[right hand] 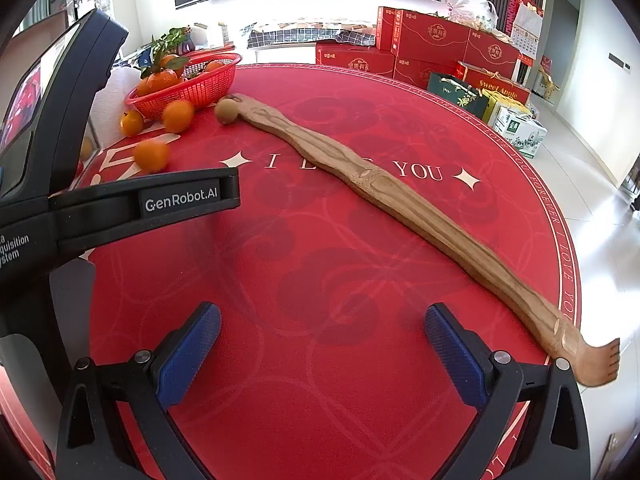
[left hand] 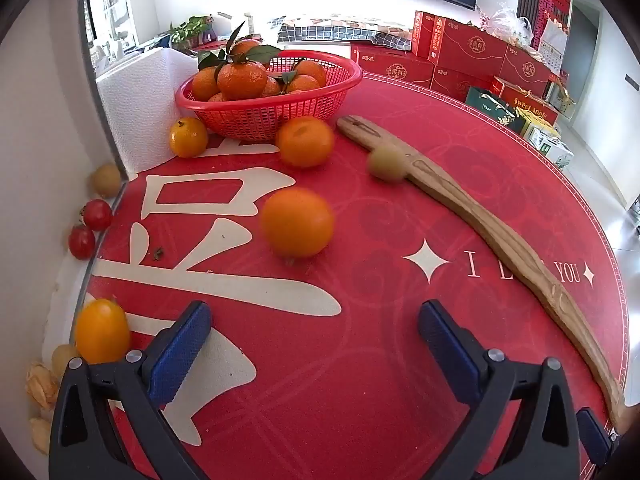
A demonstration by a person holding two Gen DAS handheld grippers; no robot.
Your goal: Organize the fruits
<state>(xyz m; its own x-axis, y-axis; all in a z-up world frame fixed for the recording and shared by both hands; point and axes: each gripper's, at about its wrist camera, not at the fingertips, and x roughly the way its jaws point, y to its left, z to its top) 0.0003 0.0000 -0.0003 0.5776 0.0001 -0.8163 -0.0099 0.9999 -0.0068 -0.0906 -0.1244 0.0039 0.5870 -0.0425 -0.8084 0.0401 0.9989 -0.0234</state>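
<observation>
A red plastic basket (left hand: 248, 120) (right hand: 200, 86) heaped with leafy tangerines stands at the far left of the round red table. Loose oranges lie in front of it: one near the middle (left hand: 298, 222) (right hand: 151, 155), one by the basket (left hand: 305, 141) (right hand: 178, 115), a smaller one to the left (left hand: 188, 137) (right hand: 131, 123). A pale round fruit (left hand: 386, 164) (right hand: 225, 112) rests against a long wooden back scratcher (left hand: 488, 224) (right hand: 400, 200). My left gripper (left hand: 316, 328) hovers open short of the middle orange. My right gripper (right hand: 322, 332) is open over bare cloth.
Left of the cloth lie two cherry tomatoes (left hand: 90, 226), a yellow-orange fruit (left hand: 102, 330), a brownish one (left hand: 106, 179) and husked berries (left hand: 42, 388). A white foam block (left hand: 136, 96) stands by the basket. Red gift boxes (right hand: 432, 48) fill the floor beyond. The left gripper's body (right hand: 120, 208) crosses the right view.
</observation>
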